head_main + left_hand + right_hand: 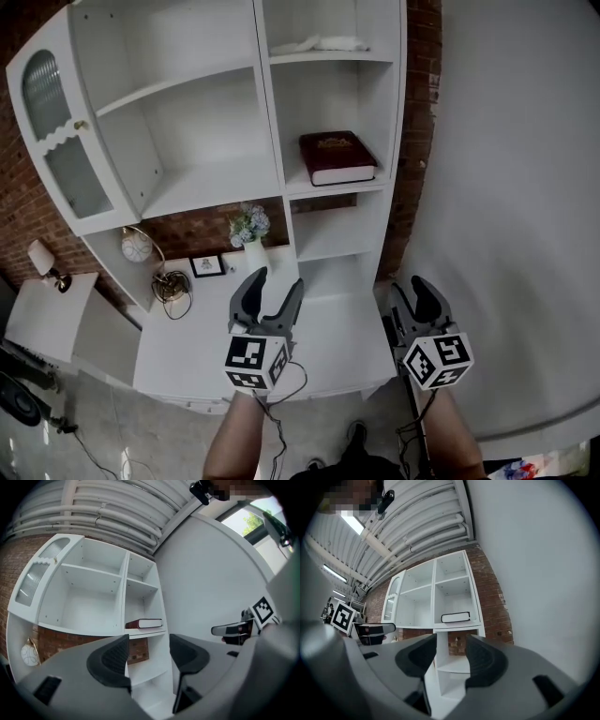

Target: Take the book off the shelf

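Head view alone: flower vase below the book on its shelf; left gripper, right gripper jaws apart, empty.

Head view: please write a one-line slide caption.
The left gripper and right gripper, both open and empty, face a white shelf where a dark red book lies flat.

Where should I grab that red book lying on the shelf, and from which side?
Probably best by its front edge, where the white pages face out. The book lies flat on the shelf with empty room above it, and side walls close it in, so come straight from the front, one jaw over the cover, one under the edge near the shelf's lip.
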`<action>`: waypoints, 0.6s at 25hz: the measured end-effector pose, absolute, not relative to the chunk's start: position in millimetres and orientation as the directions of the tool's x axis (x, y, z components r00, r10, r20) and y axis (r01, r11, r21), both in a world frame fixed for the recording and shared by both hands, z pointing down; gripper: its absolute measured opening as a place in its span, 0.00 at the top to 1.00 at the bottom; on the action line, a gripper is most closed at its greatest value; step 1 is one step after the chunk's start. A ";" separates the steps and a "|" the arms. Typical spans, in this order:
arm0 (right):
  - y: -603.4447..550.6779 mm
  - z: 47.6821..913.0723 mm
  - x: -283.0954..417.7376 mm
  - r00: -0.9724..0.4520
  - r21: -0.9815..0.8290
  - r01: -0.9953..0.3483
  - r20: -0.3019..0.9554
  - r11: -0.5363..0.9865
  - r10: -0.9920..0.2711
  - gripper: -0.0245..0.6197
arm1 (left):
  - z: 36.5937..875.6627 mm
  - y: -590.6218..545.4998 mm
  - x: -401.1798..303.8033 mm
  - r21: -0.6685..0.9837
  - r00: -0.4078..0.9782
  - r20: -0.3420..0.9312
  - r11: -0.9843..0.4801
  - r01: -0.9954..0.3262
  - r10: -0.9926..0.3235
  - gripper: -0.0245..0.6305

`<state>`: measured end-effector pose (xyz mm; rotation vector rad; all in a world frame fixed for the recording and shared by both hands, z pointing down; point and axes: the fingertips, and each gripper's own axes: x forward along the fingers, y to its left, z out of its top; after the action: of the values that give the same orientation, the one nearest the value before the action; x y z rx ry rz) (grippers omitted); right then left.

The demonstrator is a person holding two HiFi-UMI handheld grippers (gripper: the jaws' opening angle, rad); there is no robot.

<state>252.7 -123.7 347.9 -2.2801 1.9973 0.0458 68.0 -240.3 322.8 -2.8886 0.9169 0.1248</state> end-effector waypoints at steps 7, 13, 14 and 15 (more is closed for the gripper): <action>-176.8 335.2 301.4 0.067 -0.087 -0.995 -0.129 -0.056 -0.989 0.67 | 295.2 -273.6 117.4 -0.252 0.781 -0.112 -0.743 -0.620 -0.614 0.56; -200.5 331.8 330.0 0.016 -0.105 -0.995 -0.149 -0.001 -0.989 0.68 | 275.5 -298.9 147.8 -0.456 0.736 -0.074 -0.634 -0.625 -0.673 0.56; -202.2 329.8 335.7 0.012 -0.112 -0.994 -0.156 0.006 -0.988 0.69 | 270.8 -302.8 152.5 -0.487 0.727 -0.071 -0.612 -0.623 -0.683 0.56; -203.4 327.9 341.6 0.009 -0.120 -0.993 -0.165 0.011 -0.986 0.69 | 266.5 -306.4 157.8 -0.527 0.717 -0.070 -0.584 -0.617 -0.694 0.56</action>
<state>341.6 -203.4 327.9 -2.0767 2.0789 0.0465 157.8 -306.4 266.5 -2.3944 0.9971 -0.1941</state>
